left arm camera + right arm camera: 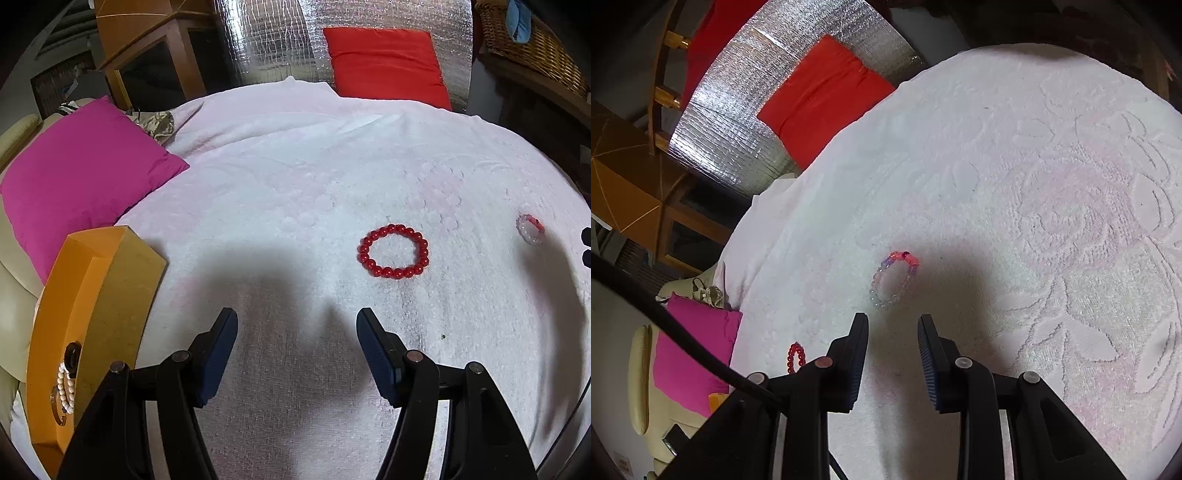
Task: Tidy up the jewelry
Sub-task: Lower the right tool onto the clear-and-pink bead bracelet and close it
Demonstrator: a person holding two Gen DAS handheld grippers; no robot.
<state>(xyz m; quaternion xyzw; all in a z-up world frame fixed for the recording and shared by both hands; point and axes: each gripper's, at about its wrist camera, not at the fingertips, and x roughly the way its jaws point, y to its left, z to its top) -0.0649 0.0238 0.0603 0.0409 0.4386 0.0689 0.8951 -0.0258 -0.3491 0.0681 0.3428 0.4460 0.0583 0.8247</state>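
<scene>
no writing is readable. a red bead bracelet [393, 252] lies flat on the white towel [295, 184], at one o'clock from the left gripper [297, 321], whose jaws stand apart and empty. a pale bead bracelet [894, 280] with an orange section lies just ahead, at twelve o'clock, of the right gripper [893, 325], likewise spread and empty. an orange tray [92, 295] at nine o'clock holds more bracelets.

Ahead of my left tool [297, 321] I have bare white towel [295, 177] up to the red bead bracelet [393, 251], the orange tray [122, 280] and pink cushion [81, 177] wall off the left, and only the pale bead bracelet [894, 278] lies before my right tool [893, 325].
</scene>
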